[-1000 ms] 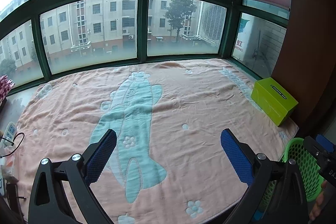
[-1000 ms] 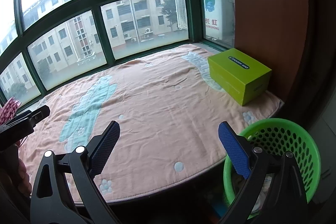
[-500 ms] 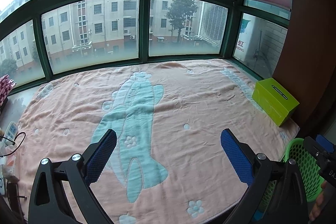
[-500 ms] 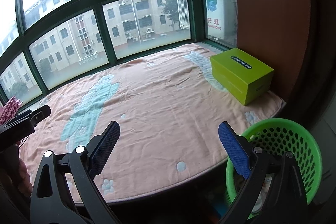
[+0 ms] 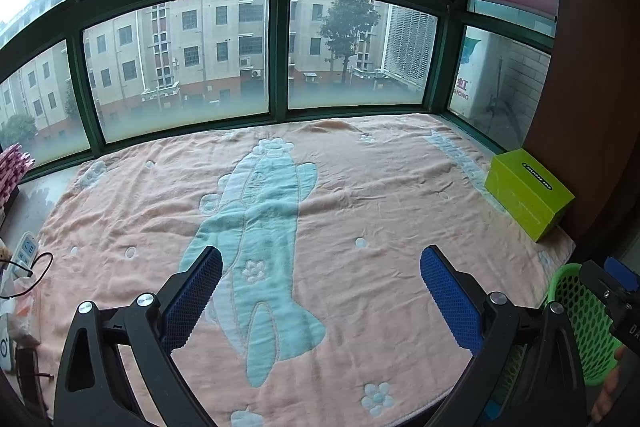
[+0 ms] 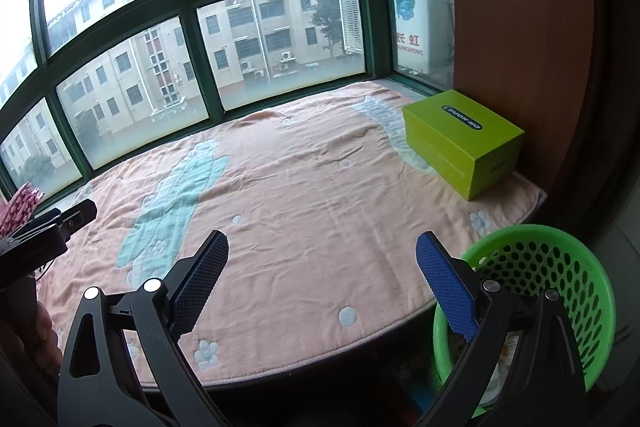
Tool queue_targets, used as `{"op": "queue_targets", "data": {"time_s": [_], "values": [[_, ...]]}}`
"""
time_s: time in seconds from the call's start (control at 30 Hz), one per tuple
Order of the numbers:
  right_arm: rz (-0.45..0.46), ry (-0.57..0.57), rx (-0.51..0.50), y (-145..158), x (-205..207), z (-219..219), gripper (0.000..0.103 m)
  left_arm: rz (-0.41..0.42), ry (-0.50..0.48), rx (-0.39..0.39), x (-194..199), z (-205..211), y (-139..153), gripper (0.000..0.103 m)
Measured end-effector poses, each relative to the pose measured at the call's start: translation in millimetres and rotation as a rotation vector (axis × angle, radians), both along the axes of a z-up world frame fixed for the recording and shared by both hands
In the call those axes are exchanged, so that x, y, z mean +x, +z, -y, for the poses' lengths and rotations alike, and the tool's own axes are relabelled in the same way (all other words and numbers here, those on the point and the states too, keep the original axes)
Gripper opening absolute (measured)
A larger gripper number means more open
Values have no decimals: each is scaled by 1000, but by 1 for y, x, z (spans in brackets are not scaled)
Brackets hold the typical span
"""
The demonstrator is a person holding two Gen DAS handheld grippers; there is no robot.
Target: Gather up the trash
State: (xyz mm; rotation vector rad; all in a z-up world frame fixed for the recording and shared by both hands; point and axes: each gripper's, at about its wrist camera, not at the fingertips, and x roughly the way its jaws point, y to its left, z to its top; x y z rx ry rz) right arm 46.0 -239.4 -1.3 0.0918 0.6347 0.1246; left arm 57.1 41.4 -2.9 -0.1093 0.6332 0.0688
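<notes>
Green-framed windows [image 5: 276,51] curve round the far side of a bay ledge covered by a peach blanket [image 5: 360,195] with a pale teal plane figure [image 5: 256,227] and small flowers woven in. Your left gripper [image 5: 320,287] hangs over the near part of the blanket, its blue-padded jaws spread wide with nothing between them. Your right gripper [image 6: 322,267] is likewise wide open and empty, above the blanket's near edge. At the right end of the ledge, against a brown wall panel [image 6: 520,27], a lime box [image 6: 460,143] sits on the blanket; its dark oval label carries white lettering you cannot read with certainty from either view. Just off the near right corner, lower than the ledge, stands a green perforated basket [image 6: 560,267], with some pale contents showing inside that are too hidden to name. Through the far right pane you can see a sign with red characters and the letters "HONG" [image 5: 460,95]. At the far left, a white power strip [image 5: 24,253] lies beside the blanket, and a pink patterned bundle [image 5: 12,171] leans by the window.
</notes>
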Motion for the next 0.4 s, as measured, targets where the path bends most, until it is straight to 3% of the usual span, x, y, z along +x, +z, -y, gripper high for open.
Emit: {"op": "queue_targets", "data": {"time_s": [0.4], "values": [[1,17,1,-4,-1,-4,94,-12,7,-8,-1,0,-2,96]]}}
